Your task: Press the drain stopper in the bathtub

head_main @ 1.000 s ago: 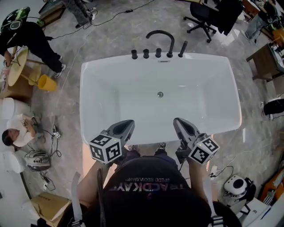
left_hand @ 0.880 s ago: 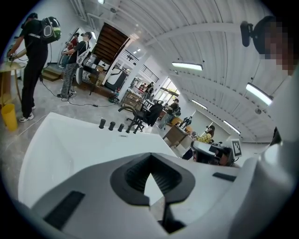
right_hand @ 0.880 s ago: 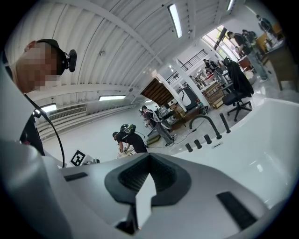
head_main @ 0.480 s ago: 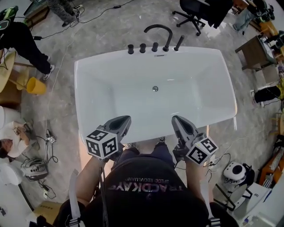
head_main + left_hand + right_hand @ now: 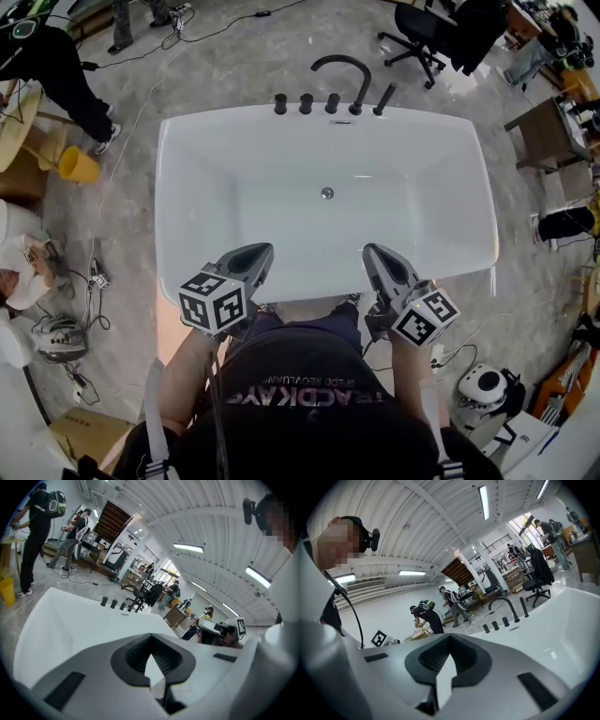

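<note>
A white bathtub (image 5: 178,169) fills the middle of the head view. Its small round metal drain stopper (image 5: 327,193) sits on the tub floor toward the far side. A black arched faucet (image 5: 342,66) and a row of black knobs (image 5: 307,103) stand on the far rim. My left gripper (image 5: 255,251) and right gripper (image 5: 375,253) hover side by side over the near rim, both shut and holding nothing, well short of the stopper. The left gripper view looks past its gripper (image 5: 151,638) at the tub (image 5: 65,625). The right gripper view shows its gripper (image 5: 449,639) and the faucet (image 5: 506,603). Neither gripper view shows the stopper.
A concrete floor with cables surrounds the tub. A yellow bucket (image 5: 77,166) and people stand at the left. An office chair (image 5: 427,28) is behind the tub, a dark table (image 5: 548,131) at the right, and a white device (image 5: 483,384) lies on the floor near right.
The head view has shifted a little, so the tub sits slightly differently in frame. Both grippers keep almost the same spot over the near rim and stay shut.
</note>
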The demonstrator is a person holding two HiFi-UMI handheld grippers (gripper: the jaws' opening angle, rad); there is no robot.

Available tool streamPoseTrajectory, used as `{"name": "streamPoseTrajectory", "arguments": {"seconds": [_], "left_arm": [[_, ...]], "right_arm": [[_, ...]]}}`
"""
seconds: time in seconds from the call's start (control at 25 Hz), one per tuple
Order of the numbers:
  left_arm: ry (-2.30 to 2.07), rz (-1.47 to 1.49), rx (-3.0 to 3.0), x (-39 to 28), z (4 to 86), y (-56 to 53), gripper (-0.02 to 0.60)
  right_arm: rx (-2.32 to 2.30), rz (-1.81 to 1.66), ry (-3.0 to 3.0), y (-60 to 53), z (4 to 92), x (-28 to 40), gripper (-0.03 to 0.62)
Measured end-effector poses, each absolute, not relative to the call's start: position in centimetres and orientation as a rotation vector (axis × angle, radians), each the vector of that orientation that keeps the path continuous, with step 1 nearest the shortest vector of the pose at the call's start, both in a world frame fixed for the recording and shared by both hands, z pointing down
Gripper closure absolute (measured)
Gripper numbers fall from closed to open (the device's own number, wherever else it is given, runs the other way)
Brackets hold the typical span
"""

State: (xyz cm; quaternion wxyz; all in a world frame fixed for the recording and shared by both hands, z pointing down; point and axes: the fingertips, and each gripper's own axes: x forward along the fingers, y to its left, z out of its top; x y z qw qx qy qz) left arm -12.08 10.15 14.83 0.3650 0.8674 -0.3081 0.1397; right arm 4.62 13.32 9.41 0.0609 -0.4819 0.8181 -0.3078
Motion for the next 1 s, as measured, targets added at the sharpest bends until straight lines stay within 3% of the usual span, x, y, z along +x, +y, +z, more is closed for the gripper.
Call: {"name": "streamPoseTrajectory", "arguments": {"seconds": [0.52, 1.0], "left_arm": [[-0.872, 0.361, 2.115, -4.3, 17.1, 10.4, 0.578], [-0.849, 0.551, 2.088, -3.9, 23.8, 8.6, 0.578]], "right_arm": [[-1.32, -1.028, 2.646, 10.2, 13.2, 11.7, 0.579], [-1.297, -1.124, 2.838, 5.5, 22.9, 11.9, 0.579]]}}
